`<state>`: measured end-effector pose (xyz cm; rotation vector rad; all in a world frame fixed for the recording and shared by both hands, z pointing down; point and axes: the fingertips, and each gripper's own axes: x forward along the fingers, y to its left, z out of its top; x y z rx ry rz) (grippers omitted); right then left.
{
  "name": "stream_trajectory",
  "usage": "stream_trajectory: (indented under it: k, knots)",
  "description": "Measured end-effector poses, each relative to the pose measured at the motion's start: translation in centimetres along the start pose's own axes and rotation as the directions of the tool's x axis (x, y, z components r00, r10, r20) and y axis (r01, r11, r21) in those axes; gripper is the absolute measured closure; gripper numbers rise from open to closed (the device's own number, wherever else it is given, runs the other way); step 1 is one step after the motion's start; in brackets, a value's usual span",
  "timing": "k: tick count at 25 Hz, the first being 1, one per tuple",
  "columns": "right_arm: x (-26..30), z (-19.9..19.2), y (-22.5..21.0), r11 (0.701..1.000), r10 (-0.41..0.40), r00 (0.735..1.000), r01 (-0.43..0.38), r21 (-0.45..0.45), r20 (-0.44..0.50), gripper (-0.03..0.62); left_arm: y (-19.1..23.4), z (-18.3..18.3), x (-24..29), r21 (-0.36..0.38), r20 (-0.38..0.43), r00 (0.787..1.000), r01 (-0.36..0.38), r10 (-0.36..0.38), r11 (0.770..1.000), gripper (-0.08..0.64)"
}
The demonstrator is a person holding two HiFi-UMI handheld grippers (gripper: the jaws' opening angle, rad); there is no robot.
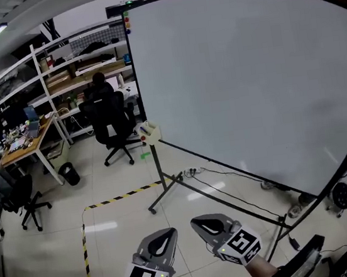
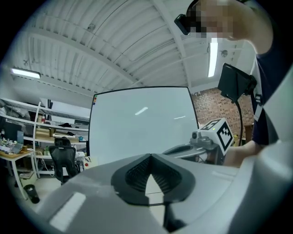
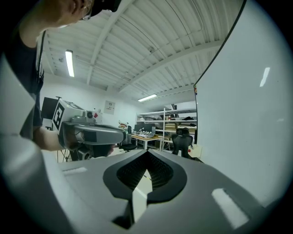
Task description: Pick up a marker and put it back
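Left gripper point(image 1: 172, 232), right gripper point(image 1: 194, 222), both closed, before whiteboard point(image 1: 248, 80)

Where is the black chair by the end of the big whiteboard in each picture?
Head view: the black chair is upper left, beside the whiteboard's left edge.
Left gripper view: the chair is far left and low, left of the whiteboard.
Right gripper view: the chair is right of centre, just left of the whiteboard.
Shared landmark: the whiteboard.

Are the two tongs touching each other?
Apart. The head view shows bare floor between the left tongs and the right tongs.
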<state>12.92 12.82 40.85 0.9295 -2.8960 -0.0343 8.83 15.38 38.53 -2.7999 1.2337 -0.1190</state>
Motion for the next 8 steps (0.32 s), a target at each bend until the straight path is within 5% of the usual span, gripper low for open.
stream_trajectory:
  k: [4,8]
  knots:
    - [-2.0,-0.3,-0.3,1.0,-0.011,1.0,0.011,0.025,0.011,0.592,-2.6,-0.1,0.0,0.028,-0.024,0.999,0.021,-0.021,0.999,0.558]
    - [-3.7,-1.2,0.1,0.999,-0.002,1.0,0.002,0.046,-0.004,0.592,-4.1,0.0,-0.2,-0.02,-0.001,1.0,-0.001,0.001,1.0,0.558]
